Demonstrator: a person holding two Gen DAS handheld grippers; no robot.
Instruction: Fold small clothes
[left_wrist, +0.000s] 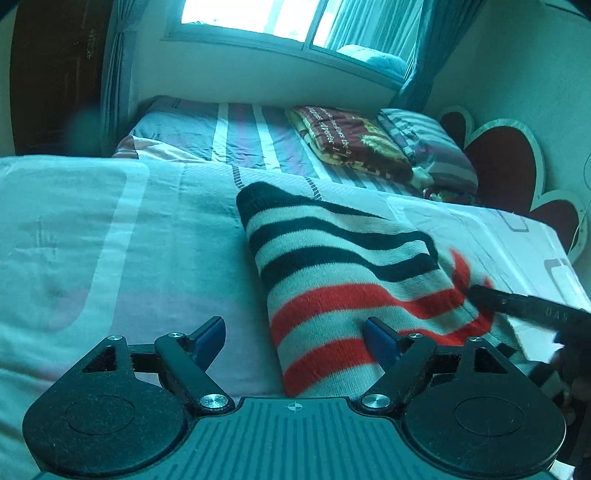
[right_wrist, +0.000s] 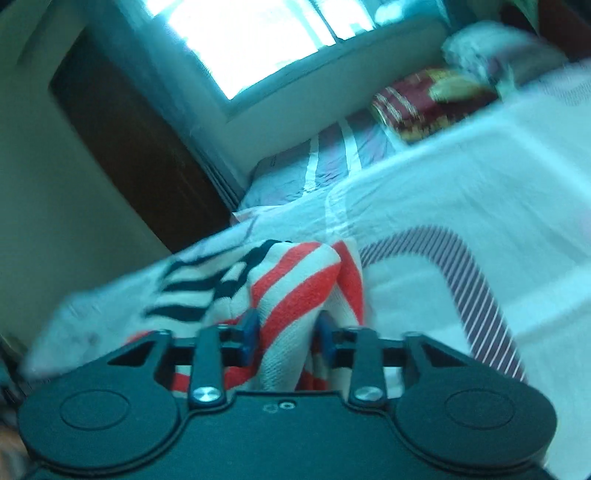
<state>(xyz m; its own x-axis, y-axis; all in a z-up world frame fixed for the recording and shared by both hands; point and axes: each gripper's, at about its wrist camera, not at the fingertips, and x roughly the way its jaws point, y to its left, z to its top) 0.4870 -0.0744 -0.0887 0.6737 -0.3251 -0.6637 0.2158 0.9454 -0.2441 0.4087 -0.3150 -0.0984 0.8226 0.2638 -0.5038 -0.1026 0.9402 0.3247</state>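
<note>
A small knitted garment with white, black and red stripes lies on the pale bedsheet. Low over its near end hangs my left gripper, open wide, with its right finger over the red stripes and its left finger over bare sheet. My right gripper comes in from the right edge and pinches the garment's red-striped edge. In the right wrist view a lifted fold of the garment is squeezed between the blue pads of my right gripper, which is shut on it. That view is blurred.
A folded maroon blanket and a striped pillow lie at the far right of the bed. Behind them is a heart-shaped headboard. A window is at the back and a dark door at the left.
</note>
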